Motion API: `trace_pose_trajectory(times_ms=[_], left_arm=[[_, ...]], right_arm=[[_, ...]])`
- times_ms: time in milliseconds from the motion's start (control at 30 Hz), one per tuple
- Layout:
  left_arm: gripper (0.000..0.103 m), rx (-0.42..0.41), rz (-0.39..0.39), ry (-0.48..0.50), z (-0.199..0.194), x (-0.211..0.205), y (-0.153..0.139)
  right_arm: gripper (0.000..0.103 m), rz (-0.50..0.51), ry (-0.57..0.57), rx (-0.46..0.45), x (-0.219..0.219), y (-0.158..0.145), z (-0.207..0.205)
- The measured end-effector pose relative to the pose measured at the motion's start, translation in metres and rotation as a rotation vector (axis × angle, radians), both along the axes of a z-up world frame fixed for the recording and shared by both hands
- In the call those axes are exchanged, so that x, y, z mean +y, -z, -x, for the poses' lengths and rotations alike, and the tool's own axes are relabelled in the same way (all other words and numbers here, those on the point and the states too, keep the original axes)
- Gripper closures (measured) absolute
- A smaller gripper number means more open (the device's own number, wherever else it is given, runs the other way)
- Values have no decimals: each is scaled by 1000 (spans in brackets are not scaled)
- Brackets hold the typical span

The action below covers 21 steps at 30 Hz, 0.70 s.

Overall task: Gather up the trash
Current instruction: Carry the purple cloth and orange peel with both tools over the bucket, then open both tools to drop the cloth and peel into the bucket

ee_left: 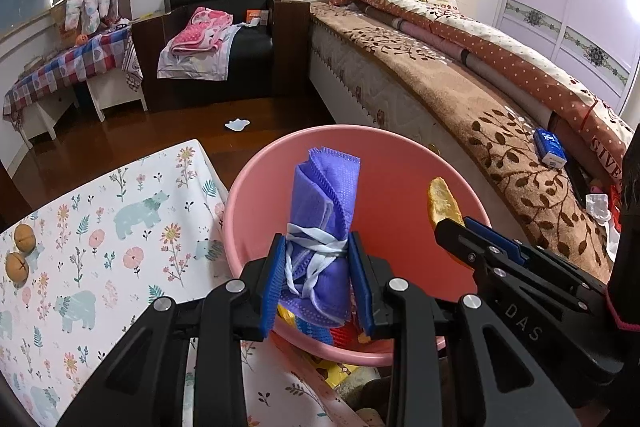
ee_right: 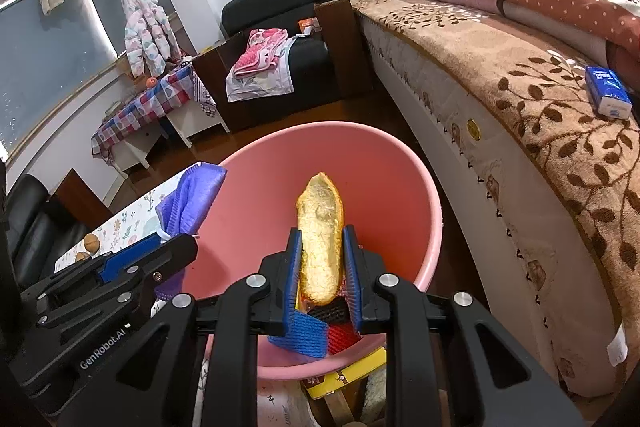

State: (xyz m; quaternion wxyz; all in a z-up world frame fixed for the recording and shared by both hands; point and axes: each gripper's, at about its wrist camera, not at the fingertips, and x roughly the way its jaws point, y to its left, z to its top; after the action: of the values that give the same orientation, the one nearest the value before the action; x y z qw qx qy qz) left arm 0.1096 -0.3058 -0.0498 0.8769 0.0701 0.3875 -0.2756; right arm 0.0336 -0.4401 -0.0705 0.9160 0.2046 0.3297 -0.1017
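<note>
Both tongs hang over the pink bin (ee_left: 276,163), which stands on the floor between the flower-and-bear-cloth bench (ee_left: 100,227) and the long side of the bed (ee_left: 460,95).

The left tongs (ee_left: 316,267) are clamped on a folded purple face mask (ee_left: 324,199) wound round with its own white straps; the blue pads press it from both sides, and its upper part stands above the bin's mouth, toward the bench side. The right tongs (ee_right: 322,259) grip a curved piece of yellow peel (ee_right: 322,227), pale inside facing up, held near its lower end and poised over the middle of the bin. From the left wrist view that peel shows as a small orange-yellow tip on the bed side of the bin.

Down in the bin lie coloured scraps: something blue (ee_right: 298,337), red and black, packed at the bottom near the rim closest to the tongs.

On the bench, away from the bin, sit two walnuts (ee_left: 20,251) just beside each other. On the bed's brown leaf-patterned blanket lies a blue tissue pack (ee_right: 608,91). Beyond the bin, a small white scrap (ee_left: 237,124) rests on the dark wooden floor.
</note>
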Motion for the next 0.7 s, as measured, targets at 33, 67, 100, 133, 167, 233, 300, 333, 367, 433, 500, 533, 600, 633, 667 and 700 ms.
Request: trace_pose_trajectory(times_ms=[33,67,100,133,167,233,300,333,367,433,500,533,600,633,667,700], left_arm=[[72,1,-1,0,0,0,0],[72,2,-2,0,0,0,1],[72,3,-3,-1,-1,-1,1],[72,4,-3,-2,-1,-1,2],[72,6,-3,-2,-1,0,3],[72,9,-6,-2,-2,-1,5],[72,12,-9,-1,-2,-2,6],[72,12,-11,-1,-2,-2,7],[72,12,-12,-2,-2,-2,7],[72,18,-13,-5,-3,-2,9],[72,20,-15,-6,-4,-2,10],[72,19,-17,-7,-4,-2,10],[72,17,-18,-7,-5,-2,11],[72,17,-19,-8,-5,-2,11],[72,17,-20,-9,-5,-2,11],[72,16,-21,-10,-6,-2,11]], right_arm=[[82,0,0,0,0,0,0],[82,-1,0,1,0,0,0],[82,-3,1,3,0,1,0],[82,-4,1,5,-1,1,-1],[82,-5,1,6,-1,2,-1],[82,-5,0,10,-2,3,-2],[82,-6,0,12,-1,4,-3],[82,-6,0,13,-1,5,-3],[82,-7,0,14,-2,5,-3],[82,-9,-3,18,-1,6,-5],[82,-7,-6,26,-1,7,-7],[82,-9,-7,27,-1,7,-8],[82,-11,-8,29,-1,8,-9],[82,-10,-8,30,0,8,-9],[82,-10,-9,32,0,8,-10],[82,-10,-8,33,0,9,-11]])
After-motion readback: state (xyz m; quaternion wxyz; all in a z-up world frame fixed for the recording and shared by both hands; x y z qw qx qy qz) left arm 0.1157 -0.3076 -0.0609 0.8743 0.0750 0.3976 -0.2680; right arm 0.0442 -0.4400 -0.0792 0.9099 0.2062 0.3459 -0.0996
